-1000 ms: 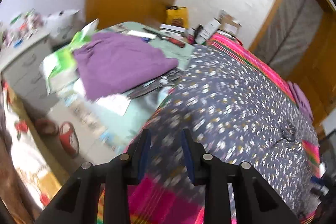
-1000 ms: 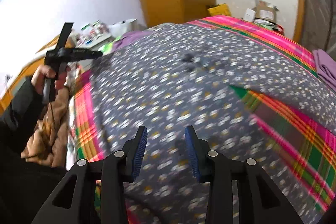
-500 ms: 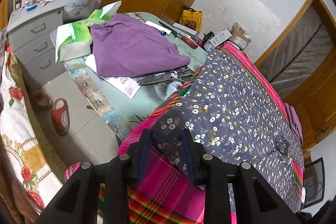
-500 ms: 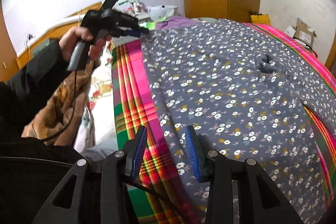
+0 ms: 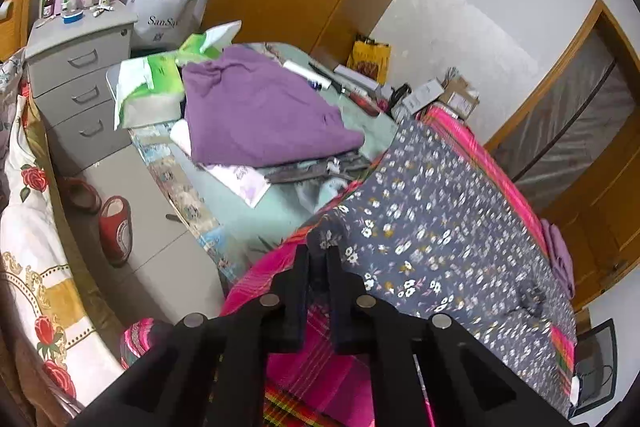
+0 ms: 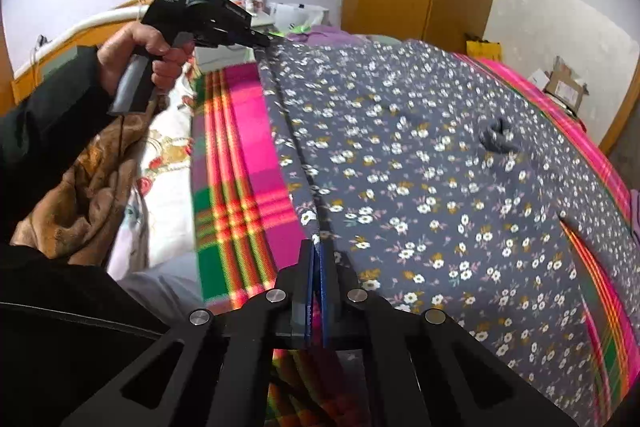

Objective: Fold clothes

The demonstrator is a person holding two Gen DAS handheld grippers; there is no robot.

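Note:
A grey floral garment (image 5: 440, 227) (image 6: 420, 167) lies spread flat on the pink plaid bed cover (image 6: 240, 147). My left gripper (image 5: 319, 251) is at the garment's near corner by the bed edge. Its jaws are closing and the fabric corner is pinched between them. The right wrist view shows that same left gripper (image 6: 264, 43) in a person's hand (image 6: 136, 55), gripping the far end of the garment's left edge. My right gripper (image 6: 317, 247) is shut on the near end of that edge. The hem runs taut between the two.
A purple cloth (image 5: 256, 115) lies on papers on a green-topped table beside the bed. A grey drawer unit (image 5: 76, 67) and red slippers (image 5: 116, 227) are to its left. Folded purple fabric (image 5: 558, 251) sits at the bed's far side. A brown garment (image 6: 92, 179) lies by the sleeve.
Both grippers stood open above the garment and have now closed on its edge. The right gripper shifted toward the garment's left edge beforehand.

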